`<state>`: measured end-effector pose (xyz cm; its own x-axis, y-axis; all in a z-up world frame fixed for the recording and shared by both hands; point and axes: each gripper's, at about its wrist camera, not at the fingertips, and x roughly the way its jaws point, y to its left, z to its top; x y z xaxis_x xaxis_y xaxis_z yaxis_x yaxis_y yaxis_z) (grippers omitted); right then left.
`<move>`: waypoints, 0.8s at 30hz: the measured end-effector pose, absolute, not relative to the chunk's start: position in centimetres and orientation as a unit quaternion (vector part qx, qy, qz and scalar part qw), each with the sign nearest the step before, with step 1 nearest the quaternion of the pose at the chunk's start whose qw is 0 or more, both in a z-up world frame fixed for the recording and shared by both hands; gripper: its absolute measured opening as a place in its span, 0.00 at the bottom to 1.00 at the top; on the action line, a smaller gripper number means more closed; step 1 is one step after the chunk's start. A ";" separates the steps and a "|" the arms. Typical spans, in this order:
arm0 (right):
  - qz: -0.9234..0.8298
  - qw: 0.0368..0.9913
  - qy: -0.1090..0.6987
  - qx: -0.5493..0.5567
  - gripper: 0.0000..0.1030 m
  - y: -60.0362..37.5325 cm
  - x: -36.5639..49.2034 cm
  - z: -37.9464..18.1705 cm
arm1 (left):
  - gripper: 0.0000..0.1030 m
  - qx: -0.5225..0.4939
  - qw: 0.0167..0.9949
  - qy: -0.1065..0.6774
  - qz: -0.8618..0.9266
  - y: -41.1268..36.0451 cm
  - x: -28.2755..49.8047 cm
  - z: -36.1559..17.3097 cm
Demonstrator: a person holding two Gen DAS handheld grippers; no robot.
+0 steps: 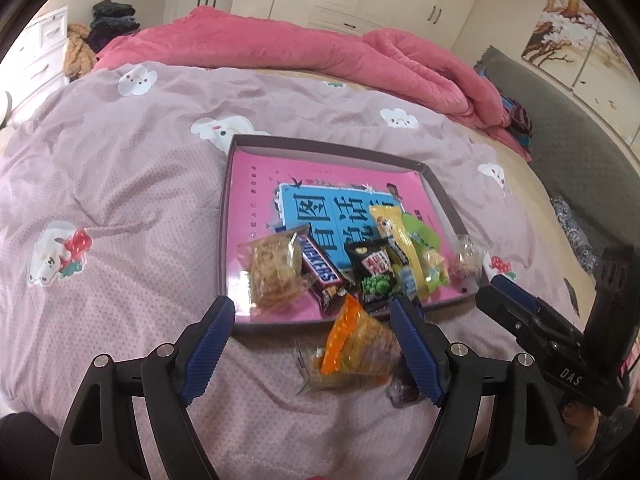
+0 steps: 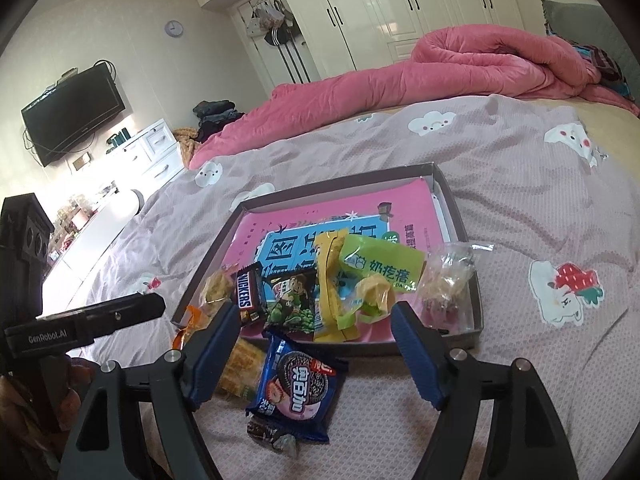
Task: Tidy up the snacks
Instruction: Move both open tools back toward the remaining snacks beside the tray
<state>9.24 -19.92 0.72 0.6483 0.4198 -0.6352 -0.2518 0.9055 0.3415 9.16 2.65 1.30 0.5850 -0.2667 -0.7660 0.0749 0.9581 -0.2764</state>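
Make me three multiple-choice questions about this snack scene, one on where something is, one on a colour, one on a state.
1. Where does the Oreo packet lie?
A. in the tray
B. on the bedspread in front of the tray
C. on the pink quilt

2. What colour is the tray's floor?
A. pink
B. green
C. white

3. How are the right tongs?
A. clamped on the Snickers bar
B. shut, empty
C. open, gripping nothing

Answers: 1 B, it lies outside the tray's near wall. 2 A, pink surrounds the blue panel. 3 C, both pads stand clear of the packet.
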 end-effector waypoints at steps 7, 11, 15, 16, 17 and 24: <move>0.189 0.898 0.383 0.105 0.76 -19.4 8.6 0.6 | 0.79 -0.095 0.880 0.453 -0.108 2.0 8.5 0.8; 0.189 0.896 0.388 0.099 0.76 -19.1 8.3 0.4 | 0.79 -0.091 0.877 0.459 -0.111 1.7 8.3 0.3; 0.187 0.894 0.396 0.095 0.76 -18.9 7.9 0.1 | 0.79 -0.087 0.874 0.464 -0.115 1.4 8.2 -0.2; 0.187 0.894 0.397 0.094 0.76 -18.8 7.8 0.0 | 0.79 -0.087 0.873 0.465 -0.116 1.4 8.2 -0.3; 0.187 0.893 0.399 0.094 0.76 -18.8 7.7 -0.1 | 0.79 -0.089 0.872 0.466 -0.117 1.3 8.2 -0.5; 0.177 0.887 0.417 0.092 0.76 -18.9 7.5 -0.8 | 0.79 -0.089 0.868 0.471 -0.125 0.7 8.1 -1.2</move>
<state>7.48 -18.85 -0.83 0.5896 0.3915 -0.7065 -0.2378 0.9200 0.3114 8.07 0.71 -1.20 0.5241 -0.3013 -0.7966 0.1339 0.9529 -0.2723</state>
